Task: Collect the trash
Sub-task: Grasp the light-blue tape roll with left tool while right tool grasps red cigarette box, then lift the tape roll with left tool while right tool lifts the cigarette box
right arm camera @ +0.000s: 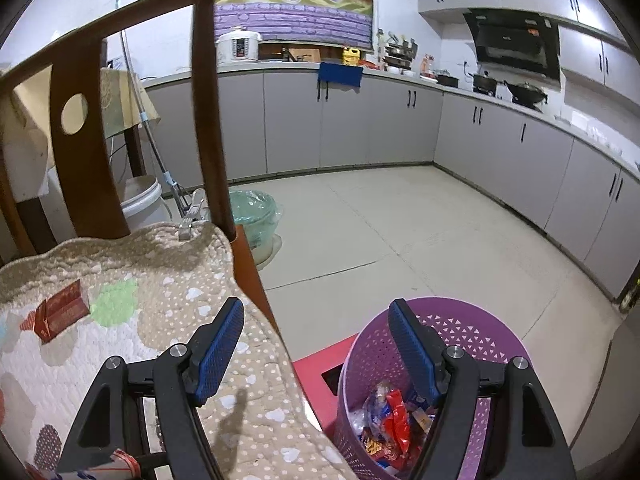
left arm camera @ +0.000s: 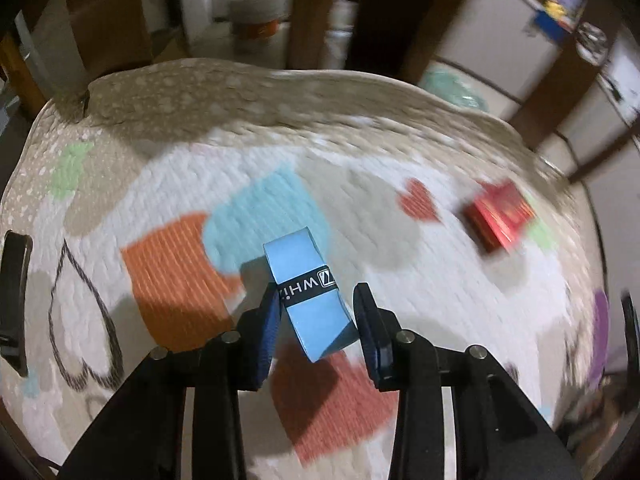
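A quilted cushion [left arm camera: 360, 152] printed with hearts and colour patches covers the seat of a wooden chair [right arm camera: 208, 92], whose backrest posts rise at the far edge of the seat. Beyond it, in the right wrist view, runs a kitchen floor with grey cabinets [right arm camera: 344, 128] along the walls, a white bucket [right arm camera: 142, 200] and a green plastic-wrapped bowl [right arm camera: 256, 216] standing on the floor behind the chair.

Just beside the chair's right edge stands a purple perforated basket [right arm camera: 472, 328] on a red stool [right arm camera: 320, 376]; it holds crumpled wrappers [right arm camera: 392, 420] in red and blue at its bottom.

On the cushion lies a red box [left arm camera: 500, 214], towards the seat's right side and well apart from the left claw; it is blurred in the left view, so its print cannot be read.

The left claw [left arm camera: 318, 322] has a light blue roll of grip tape [left arm camera: 308, 292] with a black band between its pads. The left pad touches the roll's side, while a gap shows at the right pad, so the claw looks released or only partly closed around it; the roll seems to rest tilted on the cushion, though I cannot be sure.

The right claw [right arm camera: 316, 352] is spread wide and holds nothing, one finger over the cushion's edge, the other over the basket's rim.
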Motion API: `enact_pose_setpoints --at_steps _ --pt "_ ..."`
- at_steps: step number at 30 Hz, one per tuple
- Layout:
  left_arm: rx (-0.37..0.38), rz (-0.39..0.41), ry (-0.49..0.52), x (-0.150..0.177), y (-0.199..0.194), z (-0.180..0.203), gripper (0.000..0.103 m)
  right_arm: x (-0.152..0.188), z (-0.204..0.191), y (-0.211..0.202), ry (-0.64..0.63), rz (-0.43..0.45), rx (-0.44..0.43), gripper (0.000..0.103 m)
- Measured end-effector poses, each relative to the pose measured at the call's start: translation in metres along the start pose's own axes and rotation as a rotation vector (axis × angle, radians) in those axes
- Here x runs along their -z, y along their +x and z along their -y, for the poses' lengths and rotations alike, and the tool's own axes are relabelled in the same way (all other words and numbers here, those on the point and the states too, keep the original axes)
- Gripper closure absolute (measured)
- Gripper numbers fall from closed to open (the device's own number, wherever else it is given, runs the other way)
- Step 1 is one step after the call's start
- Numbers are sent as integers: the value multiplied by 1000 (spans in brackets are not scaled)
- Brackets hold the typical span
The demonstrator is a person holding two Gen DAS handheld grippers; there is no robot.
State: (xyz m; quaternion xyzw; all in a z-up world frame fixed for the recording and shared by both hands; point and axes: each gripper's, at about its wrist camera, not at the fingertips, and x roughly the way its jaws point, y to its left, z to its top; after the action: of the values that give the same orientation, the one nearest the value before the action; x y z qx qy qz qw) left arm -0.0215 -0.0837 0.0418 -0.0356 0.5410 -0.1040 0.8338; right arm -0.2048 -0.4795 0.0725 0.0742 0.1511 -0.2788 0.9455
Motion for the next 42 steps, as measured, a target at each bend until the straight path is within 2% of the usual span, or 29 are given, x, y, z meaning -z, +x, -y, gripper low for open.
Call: enact_pose_setpoints --at_steps 3,5,7,10,12,14,16,18,20,22,26,28,29,30,33,35,39,42 --pt "24 20 53 40 -9 9 67 0 -14 -9 -7 0 -59 24" --pt "11 25 76 55 -7 16 67 -1 -32 -13 12 -65 -188 24" --pt "3 26 80 60 -4 17 67 -3 -60 -11 19 -160 -346 24" --pt "-7 38 71 69 -4 13 67 -6 -124 13 46 -396 -622 23" --pt "-1 38 65 64 -4 5 67 -6 -155 34 71 -512 -670 22" --pt "15 40 57 69 -6 -2 67 -11 -183 57 109 -579 -667 22" --pt "26 45 53 73 -9 -6 67 -18 -203 77 134 -597 -602 21" --pt "29 45 49 75 -11 -10 67 -22 -219 99 178 -640 -547 16" --pt "35 45 45 76 -12 -12 66 -25 -240 120 193 -693 -485 15" --pt "31 43 47 76 -11 -11 66 -29 -257 125 170 -684 -435 15" --pt "22 47 57 73 -5 -8 63 -32 -298 130 26 -666 -353 15" --pt "26 43 52 75 -7 -9 63 -25 -311 129 -50 -682 -342 21" --pt "36 40 43 75 -8 -11 63 -24 -314 124 -99 -660 -330 34" --pt "45 38 34 75 -10 -13 63 -23 -313 121 -127 -657 -347 39" --pt "85 29 -10 76 -15 -23 60 -20 -292 107 -125 -651 -421 40" --pt "94 27 -32 76 -17 -27 53 -16 -266 94 -132 -644 -442 40" --pt "75 24 -49 76 -18 -27 53 7 -213 66 -123 -655 -500 40" --pt "54 12 -42 73 -15 -22 52 27 -166 47 -115 -627 -527 40"
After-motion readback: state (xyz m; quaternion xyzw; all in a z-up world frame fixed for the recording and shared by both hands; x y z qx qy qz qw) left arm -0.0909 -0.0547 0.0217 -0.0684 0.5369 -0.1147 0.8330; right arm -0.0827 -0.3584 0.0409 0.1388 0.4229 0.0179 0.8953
